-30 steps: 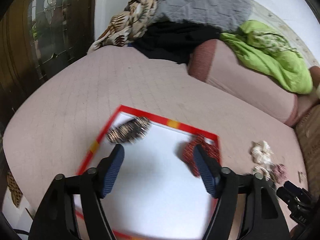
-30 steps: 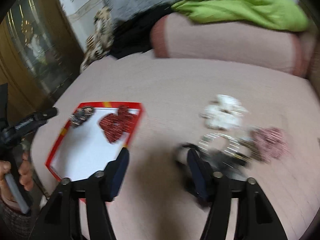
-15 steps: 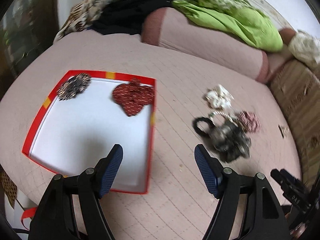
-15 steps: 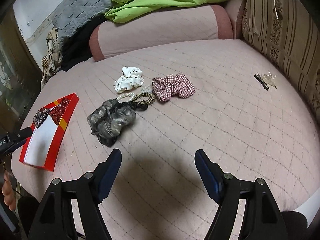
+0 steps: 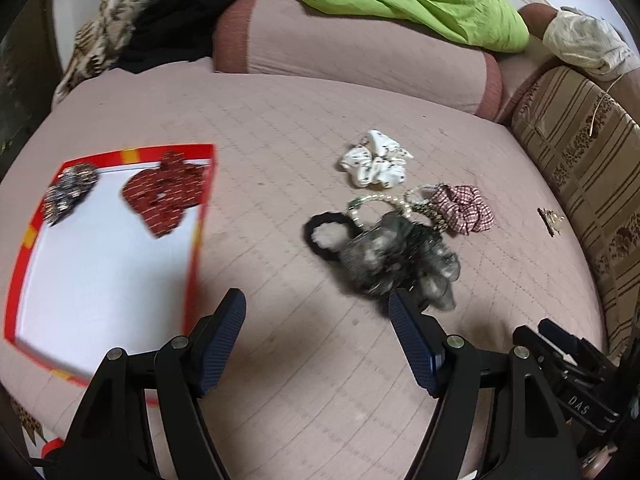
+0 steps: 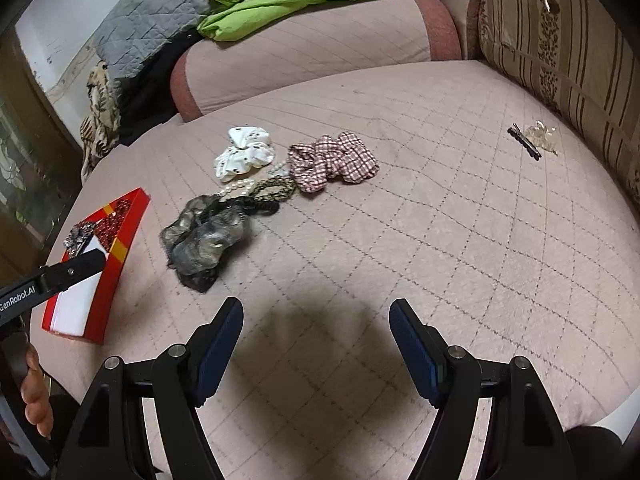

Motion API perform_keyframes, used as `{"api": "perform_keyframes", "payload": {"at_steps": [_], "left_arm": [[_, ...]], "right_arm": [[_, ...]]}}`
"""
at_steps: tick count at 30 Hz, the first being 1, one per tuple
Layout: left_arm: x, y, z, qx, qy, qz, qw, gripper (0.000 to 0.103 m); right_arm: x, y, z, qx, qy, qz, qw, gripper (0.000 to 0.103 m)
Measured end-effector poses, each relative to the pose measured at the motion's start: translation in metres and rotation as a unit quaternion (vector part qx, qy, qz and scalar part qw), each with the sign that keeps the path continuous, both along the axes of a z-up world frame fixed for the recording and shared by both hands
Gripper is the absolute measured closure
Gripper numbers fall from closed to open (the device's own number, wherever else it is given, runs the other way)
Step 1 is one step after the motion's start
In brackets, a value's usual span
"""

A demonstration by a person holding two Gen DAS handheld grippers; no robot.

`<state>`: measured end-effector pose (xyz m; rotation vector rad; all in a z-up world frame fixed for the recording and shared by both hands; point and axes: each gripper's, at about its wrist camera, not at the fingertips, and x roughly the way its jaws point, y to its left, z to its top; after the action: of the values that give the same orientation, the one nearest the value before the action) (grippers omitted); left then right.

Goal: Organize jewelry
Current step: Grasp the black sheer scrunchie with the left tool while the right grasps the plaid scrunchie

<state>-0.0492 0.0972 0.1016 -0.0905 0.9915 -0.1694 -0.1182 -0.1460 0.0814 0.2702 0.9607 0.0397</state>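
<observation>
A red-rimmed white box (image 5: 100, 272) (image 6: 116, 252) lies at the left of the pink quilted bed, holding a red scrunchie (image 5: 164, 196) and a dark patterned one (image 5: 68, 194). To its right sits a heap: a grey scrunchie (image 5: 396, 260) (image 6: 204, 240), a black hair tie (image 5: 320, 224), a pearl bracelet (image 5: 380, 204) (image 6: 236, 188), a plaid scrunchie (image 5: 464, 208) (image 6: 332, 160) and a white one (image 5: 376, 164) (image 6: 244, 152). My left gripper (image 5: 316, 316) is open and empty, its right fingertip near the grey scrunchie. My right gripper (image 6: 316, 320) is open over bare quilt.
Hair clips (image 6: 532, 140) (image 5: 550, 220) lie far right near a striped cushion (image 6: 560, 52). A pink bolster (image 5: 360, 60) with a green blanket (image 5: 420, 4) runs along the back. A hand (image 6: 36, 396) holds the left gripper's handle at the bed's left edge.
The left gripper swung right from over the box to the heap. The right gripper also moved right, off the heap to bare quilt, and rolled.
</observation>
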Motion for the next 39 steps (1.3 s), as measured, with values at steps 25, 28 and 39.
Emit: {"api": "perform_keyframes", "payload": {"at_steps": [25,28,39], "left_arm": [[0.060,-0.052,-0.046,-0.042,0.028,-0.071,0.9962,0.030],[0.059,-0.057,-0.047,-0.043,0.031,-0.079,0.9955,0.043],[0.037,-0.056,-0.023,-0.049,0.026,-0.079,0.9953,0.090]], "right_arm": [[0.146,-0.033,-0.029,-0.004,0.022,-0.022,1.000,0.023],[0.149,-0.033,-0.035,0.001,0.028,-0.025,0.999,0.024],[0.139,-0.034,-0.027,0.045,0.029,-0.016,0.998,0.091]]}}
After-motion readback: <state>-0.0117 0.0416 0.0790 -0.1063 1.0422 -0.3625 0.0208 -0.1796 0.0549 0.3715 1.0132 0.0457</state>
